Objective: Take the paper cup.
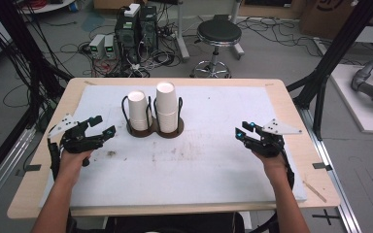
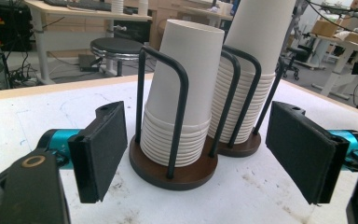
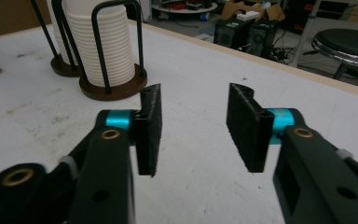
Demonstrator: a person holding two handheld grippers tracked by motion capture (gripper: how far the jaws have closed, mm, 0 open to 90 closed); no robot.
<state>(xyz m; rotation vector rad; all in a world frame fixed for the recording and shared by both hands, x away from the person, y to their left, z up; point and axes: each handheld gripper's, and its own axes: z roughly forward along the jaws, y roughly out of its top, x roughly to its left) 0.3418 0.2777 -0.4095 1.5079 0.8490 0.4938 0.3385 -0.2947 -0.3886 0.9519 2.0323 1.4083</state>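
Both hands rest low on the white mat (image 1: 199,165). Left gripper (image 1: 98,127) gapes wide, holding nothing, just beside the cup stacks (image 1: 153,109) in their wire holder (image 1: 155,130). Right gripper (image 1: 243,132), partly open and holding nothing, sits well apart, nearer the table's right edge, bare mat between.

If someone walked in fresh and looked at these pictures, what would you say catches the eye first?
Two stacks of white paper cups stand upside down in a dark wire holder near the far middle of the white mat. The left gripper sits close by with its jaws wide open toward the stacks. The right gripper rests apart near the mat's right edge, jaws open and empty.
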